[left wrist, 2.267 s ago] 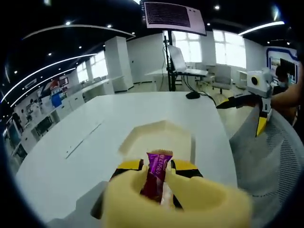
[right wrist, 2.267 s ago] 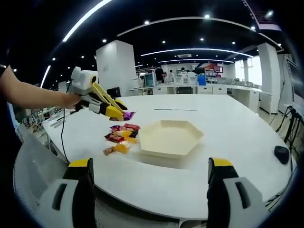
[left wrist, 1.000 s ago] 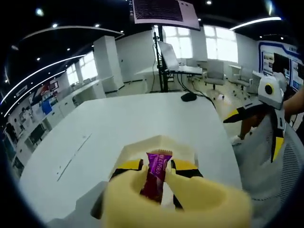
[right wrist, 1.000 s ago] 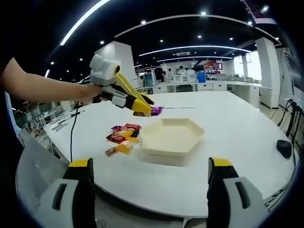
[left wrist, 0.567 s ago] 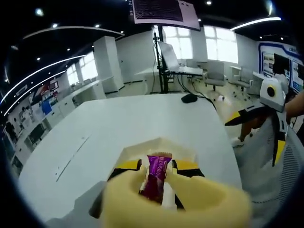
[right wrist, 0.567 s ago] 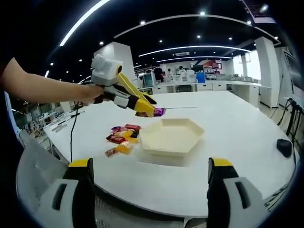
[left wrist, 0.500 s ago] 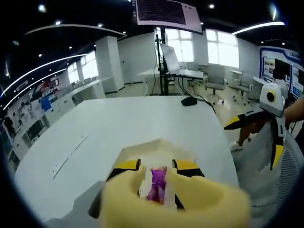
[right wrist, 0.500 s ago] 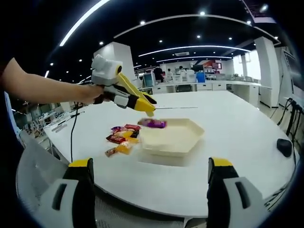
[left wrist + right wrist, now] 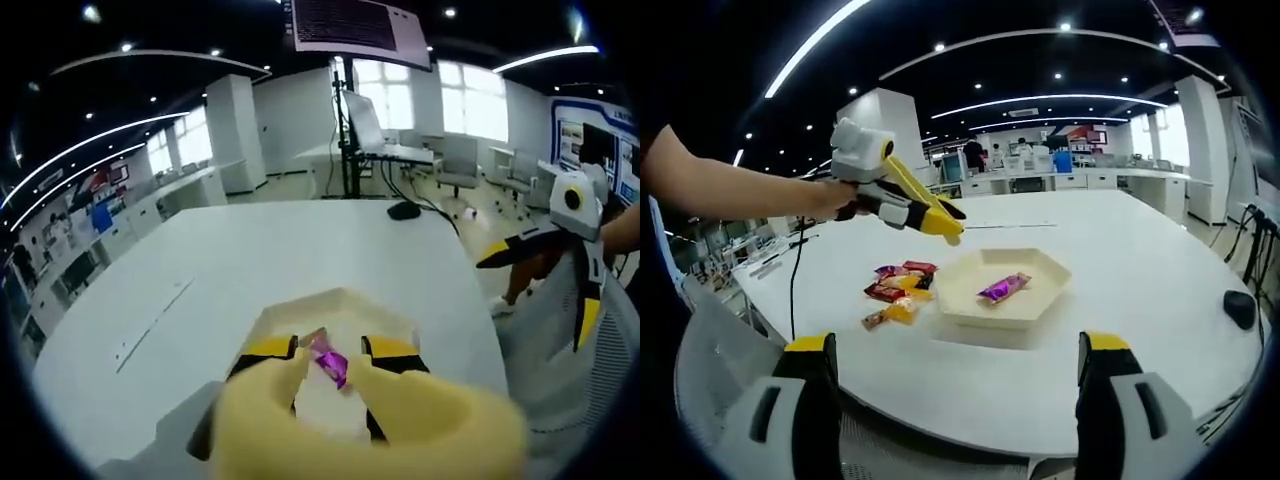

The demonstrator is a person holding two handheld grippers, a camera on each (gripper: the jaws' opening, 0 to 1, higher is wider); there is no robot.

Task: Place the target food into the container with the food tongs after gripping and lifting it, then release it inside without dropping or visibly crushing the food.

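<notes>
Left gripper [image 9: 330, 362]: yellow, black-backed fingers [image 9: 268, 352] parted and empty, as seen in the left gripper view; between their tips, lower down, lies the purple-wrapped candy [image 9: 329, 360] on the floor of the cream hexagonal container [image 9: 390, 318]. In the right gripper view, reading from the left: a person's bare forearm [image 9: 710, 190] reaches in, holding the left gripper aloft, its tips above the white table [image 9: 1140, 250] and just left of the container's near-left rim. Below those tips, a small heap of wrapped sweets [image 9: 895, 290] in red, orange and yellow rests on the table, touching or just beside the container's left wall; which cannot be told. Next comes the container itself, with the purple candy lying flat inside, slightly right of its centre, clear of the walls. At the far right, a dark computer mouse [image 9: 1238, 310] sits near the table edge. Right gripper [image 9: 960, 400]: its two jaws, grey with yellow tips, rise from the bottom of its own view set wide apart, with nothing between them, well short of the container.
</notes>
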